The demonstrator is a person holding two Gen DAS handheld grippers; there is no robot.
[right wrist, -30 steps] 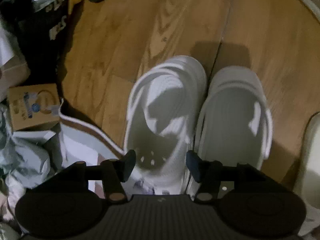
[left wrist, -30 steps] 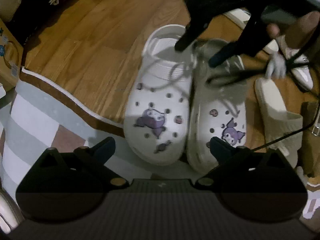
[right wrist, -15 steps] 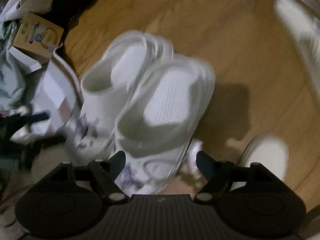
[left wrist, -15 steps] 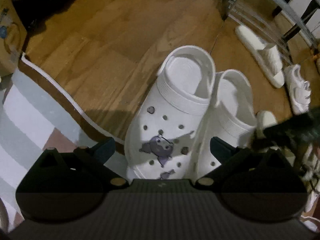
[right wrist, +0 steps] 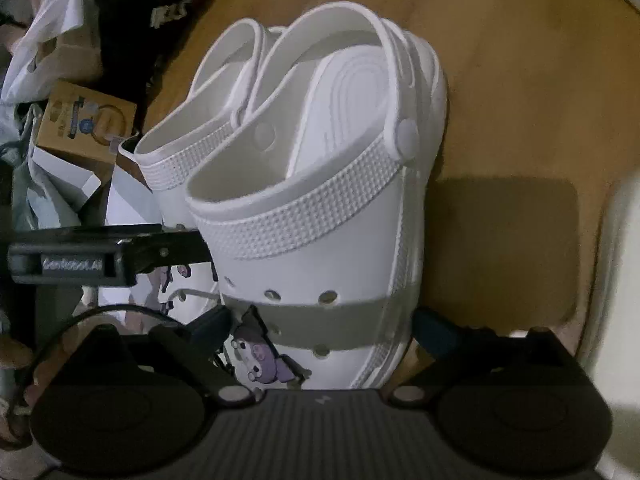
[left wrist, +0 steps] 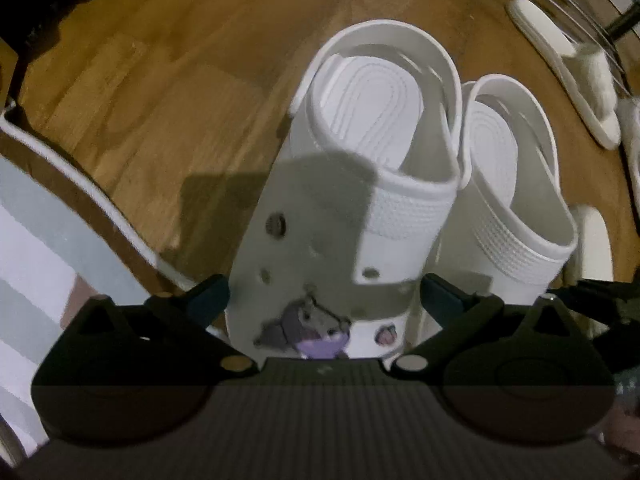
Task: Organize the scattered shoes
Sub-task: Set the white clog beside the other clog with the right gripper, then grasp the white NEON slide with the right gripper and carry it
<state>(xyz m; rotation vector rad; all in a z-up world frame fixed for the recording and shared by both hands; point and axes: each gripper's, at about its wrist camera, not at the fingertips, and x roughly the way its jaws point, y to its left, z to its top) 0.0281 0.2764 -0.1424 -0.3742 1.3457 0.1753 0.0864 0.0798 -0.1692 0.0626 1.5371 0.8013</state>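
Two white clogs sit side by side; my left gripper and right gripper, jaws just opened, straddle one toe each, spread. Probably light, stiff foam; I'd pinch the toe sides.

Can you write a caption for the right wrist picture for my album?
Right gripper with jaws spread around the toe of a white clog, its twin beside it on the wooden floor.
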